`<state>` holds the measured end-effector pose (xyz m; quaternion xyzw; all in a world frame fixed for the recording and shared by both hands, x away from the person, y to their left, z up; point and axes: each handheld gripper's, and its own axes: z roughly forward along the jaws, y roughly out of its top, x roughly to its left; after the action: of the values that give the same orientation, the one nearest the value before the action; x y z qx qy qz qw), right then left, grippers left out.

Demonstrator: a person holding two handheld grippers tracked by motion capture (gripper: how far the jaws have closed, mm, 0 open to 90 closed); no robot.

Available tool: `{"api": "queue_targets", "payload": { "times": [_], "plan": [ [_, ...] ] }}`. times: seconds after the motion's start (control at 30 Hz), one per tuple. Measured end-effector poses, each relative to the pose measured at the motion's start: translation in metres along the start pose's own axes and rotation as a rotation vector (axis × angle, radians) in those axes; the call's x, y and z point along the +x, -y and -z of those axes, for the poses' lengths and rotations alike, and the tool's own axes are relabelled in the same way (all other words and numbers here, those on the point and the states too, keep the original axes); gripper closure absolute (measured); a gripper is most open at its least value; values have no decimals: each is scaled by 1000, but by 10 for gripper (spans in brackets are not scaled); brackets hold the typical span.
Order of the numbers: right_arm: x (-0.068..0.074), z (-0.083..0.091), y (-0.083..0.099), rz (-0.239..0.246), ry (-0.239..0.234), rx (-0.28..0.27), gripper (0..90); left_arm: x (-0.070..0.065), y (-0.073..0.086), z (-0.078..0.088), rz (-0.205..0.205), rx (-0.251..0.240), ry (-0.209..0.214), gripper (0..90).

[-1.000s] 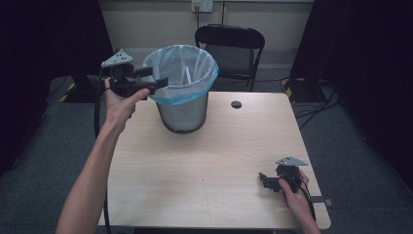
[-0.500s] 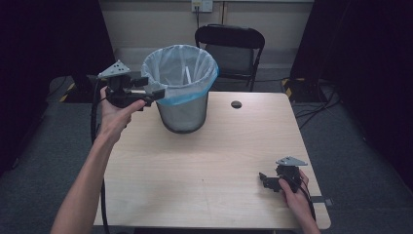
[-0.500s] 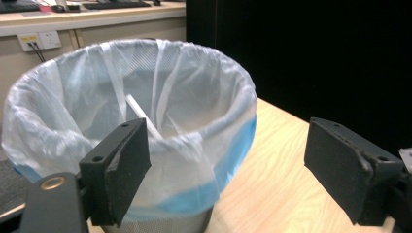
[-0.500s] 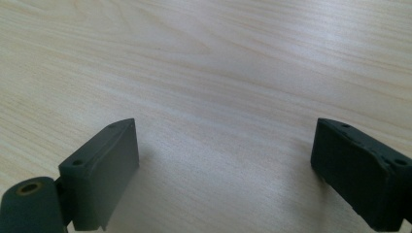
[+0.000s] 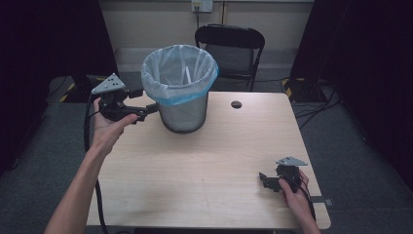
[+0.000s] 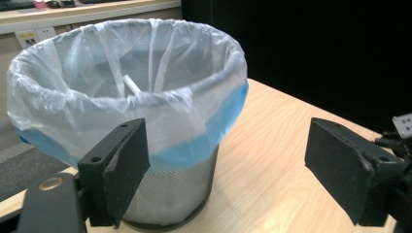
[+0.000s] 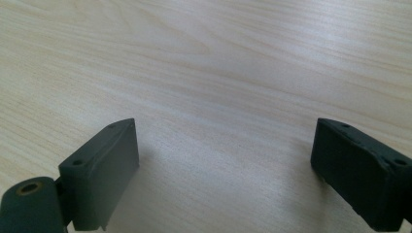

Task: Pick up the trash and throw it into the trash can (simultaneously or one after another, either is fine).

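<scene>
**Mesh bin just beyond the open left claw**

Silver wire-mesh waste bin (image 5: 181, 102), round and upright, lined with a clear plastic bag with a blue band (image 6: 214, 131), stands at the far left-centre of the pale wooden table (image 5: 209, 161). The left gripper (image 5: 152, 108) hangs level just to the bin's left, its tips pointing at the side wall close under the bag's fold; its jaws have just been opening and now stand wide with nothing between them. A white stick-like piece (image 6: 131, 83) lies inside the bag. The right gripper (image 5: 263, 178) rests at the near right edge, well apart from the bin, jaws spread over bare wood, so the left hand is far nearer. No brand or writing is legible anywhere.
</scene>
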<state>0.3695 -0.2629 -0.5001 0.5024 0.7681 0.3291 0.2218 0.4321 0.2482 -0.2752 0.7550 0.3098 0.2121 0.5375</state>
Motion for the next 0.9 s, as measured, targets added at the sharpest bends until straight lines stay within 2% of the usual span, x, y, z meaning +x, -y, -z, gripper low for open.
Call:
{"api": "queue_targets", "payload": {
  "times": [0.13, 0.27, 0.33, 0.4, 0.5, 0.67, 0.83, 0.9],
  "plan": [
    [0, 0, 0, -1, 1, 0, 91, -1, 14, 1, 0, 32, -17, 161],
    [0, 0, 0, -1, 1, 0, 92, -2, 28, 1, 21, 41, -16, 160],
    [0, 0, 0, -1, 1, 0, 91, -2, 34, 0, 31, 61, -18, 160],
    [0, 0, 0, -1, 0, 0, 91, -4, 39, -1, 25, 97, -33, 162],
    [0, 0, 0, 0, 0, 0, 91, -7, 51, -1, 23, 105, -21, 166],
    [0, 0, 0, -1, 1, 0, 91, -11, 74, -4, 29, 129, -48, 167],
    [0, 0, 0, -1, 1, 0, 91, -13, 93, -7, 42, 152, -35, 167],
    [0, 0, 0, 0, 1, 0, 91, -14, 99, -6, 34, 159, -28, 169]
  ]
}}
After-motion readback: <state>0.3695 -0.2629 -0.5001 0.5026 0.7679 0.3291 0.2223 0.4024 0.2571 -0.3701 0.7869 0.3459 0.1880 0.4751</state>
